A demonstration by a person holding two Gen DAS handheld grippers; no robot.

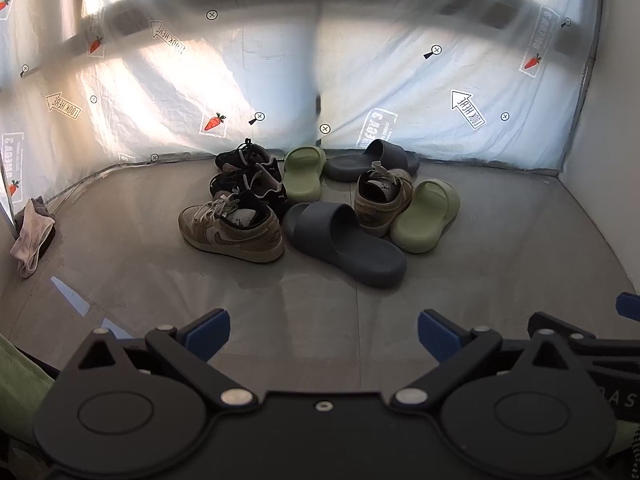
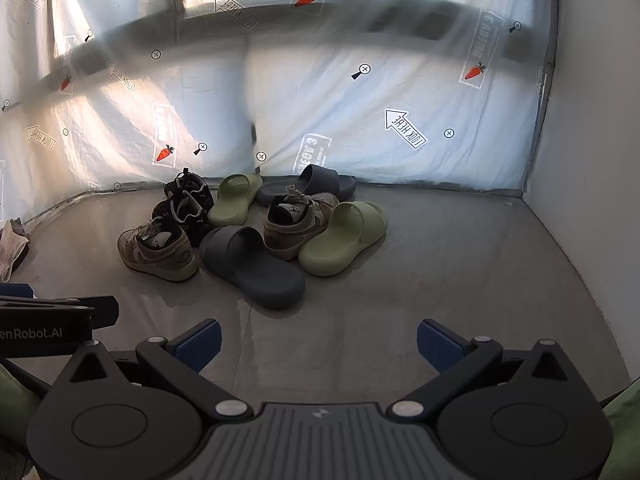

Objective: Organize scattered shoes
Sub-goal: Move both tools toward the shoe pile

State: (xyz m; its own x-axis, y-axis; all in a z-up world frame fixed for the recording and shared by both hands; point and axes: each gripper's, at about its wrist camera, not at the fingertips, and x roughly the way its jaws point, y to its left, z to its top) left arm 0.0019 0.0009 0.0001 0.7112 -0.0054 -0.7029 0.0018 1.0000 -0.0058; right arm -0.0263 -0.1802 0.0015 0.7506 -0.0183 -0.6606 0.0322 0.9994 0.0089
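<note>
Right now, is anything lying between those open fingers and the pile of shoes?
No. Both views show only bare grey floor between each gripper and the nearest dark slide.

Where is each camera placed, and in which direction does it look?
Left wrist: on the left claw, open, facing the shoe pile on the floor; right claw's tip at right edge.
Right wrist: on the right claw, open, facing the same pile; left claw at left edge.
Shared: grey slide, printed sheet.

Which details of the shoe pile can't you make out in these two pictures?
- Black sneakers: both views, too dark to tell apart.
- Far grey slide: right view, toe hidden behind tan sneaker.
- Cloth: right view, cut off at left edge.
</note>
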